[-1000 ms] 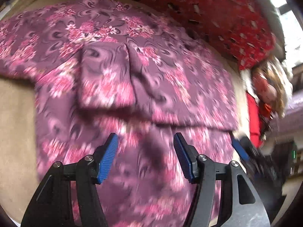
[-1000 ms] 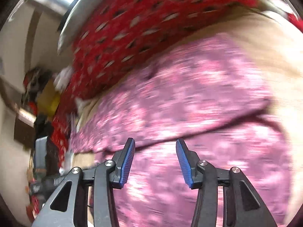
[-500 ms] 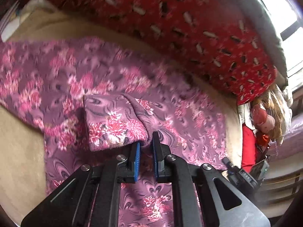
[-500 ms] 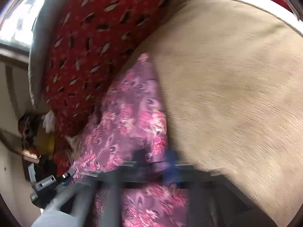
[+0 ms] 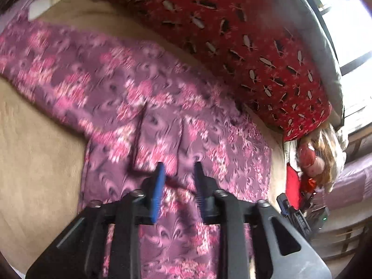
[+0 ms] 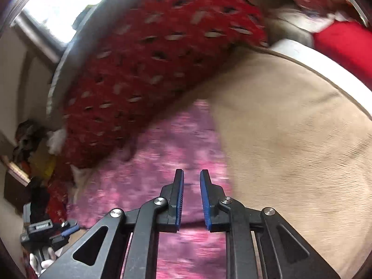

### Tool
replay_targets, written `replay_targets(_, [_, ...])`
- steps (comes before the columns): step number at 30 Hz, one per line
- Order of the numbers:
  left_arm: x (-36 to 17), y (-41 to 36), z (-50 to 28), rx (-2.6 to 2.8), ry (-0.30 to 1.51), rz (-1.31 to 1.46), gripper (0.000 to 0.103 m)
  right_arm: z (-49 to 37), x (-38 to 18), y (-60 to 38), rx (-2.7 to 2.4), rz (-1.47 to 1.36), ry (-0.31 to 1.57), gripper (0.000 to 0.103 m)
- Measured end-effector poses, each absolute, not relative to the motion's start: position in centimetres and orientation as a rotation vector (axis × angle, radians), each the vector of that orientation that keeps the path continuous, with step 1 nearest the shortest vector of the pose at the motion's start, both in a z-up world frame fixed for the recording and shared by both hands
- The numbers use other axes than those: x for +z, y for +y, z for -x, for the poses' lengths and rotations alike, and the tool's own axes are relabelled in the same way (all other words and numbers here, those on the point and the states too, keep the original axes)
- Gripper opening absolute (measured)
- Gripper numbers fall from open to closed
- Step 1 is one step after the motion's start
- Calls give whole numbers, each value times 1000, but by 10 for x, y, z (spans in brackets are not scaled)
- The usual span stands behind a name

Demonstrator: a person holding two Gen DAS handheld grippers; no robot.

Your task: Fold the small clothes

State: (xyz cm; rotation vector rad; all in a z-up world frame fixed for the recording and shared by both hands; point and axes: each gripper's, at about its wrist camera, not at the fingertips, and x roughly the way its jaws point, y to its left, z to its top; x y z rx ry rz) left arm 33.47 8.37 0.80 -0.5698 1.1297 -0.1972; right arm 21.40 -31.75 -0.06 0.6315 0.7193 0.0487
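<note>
A purple garment with pink flowers (image 5: 144,97) lies spread on a beige cushion (image 5: 34,162). A folded sleeve flap (image 5: 160,144) lies on its middle. My left gripper (image 5: 177,169) is open just above the garment below that flap, with nothing between the blue pads (image 5: 157,193). In the right wrist view the same garment (image 6: 167,158) is blurred. My right gripper (image 6: 191,176) is partly open over the garment's edge beside the bare cushion (image 6: 290,139), holding nothing.
A red patterned pillow (image 5: 232,34) runs along the back of the cushion, also in the right wrist view (image 6: 151,65). A doll (image 5: 318,153) and red items sit at the right end. The other gripper (image 6: 46,230) shows at lower left.
My left gripper was shut on the folded flap's edge half a second ago and has now opened and let it go. My right gripper has also opened off the garment's edge.
</note>
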Motion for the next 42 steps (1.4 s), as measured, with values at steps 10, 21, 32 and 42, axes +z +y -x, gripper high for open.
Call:
replay_targets(10, [-17, 111, -355, -179, 1203, 562, 40, -239, -12, -188, 114, -283, 875, 24])
replay_targets(21, [-22, 354, -359, 220, 1111, 821, 44, -318, -59, -37, 349, -294, 1013, 27])
replay_targets(32, [-69, 428, -402, 262, 1031, 1067, 63, -292, -71, -41, 387, -305, 816, 27])
replay_targets(42, [-22, 395, -396, 234, 972, 957, 4, -296, -71, -43, 407, -340, 819, 28])
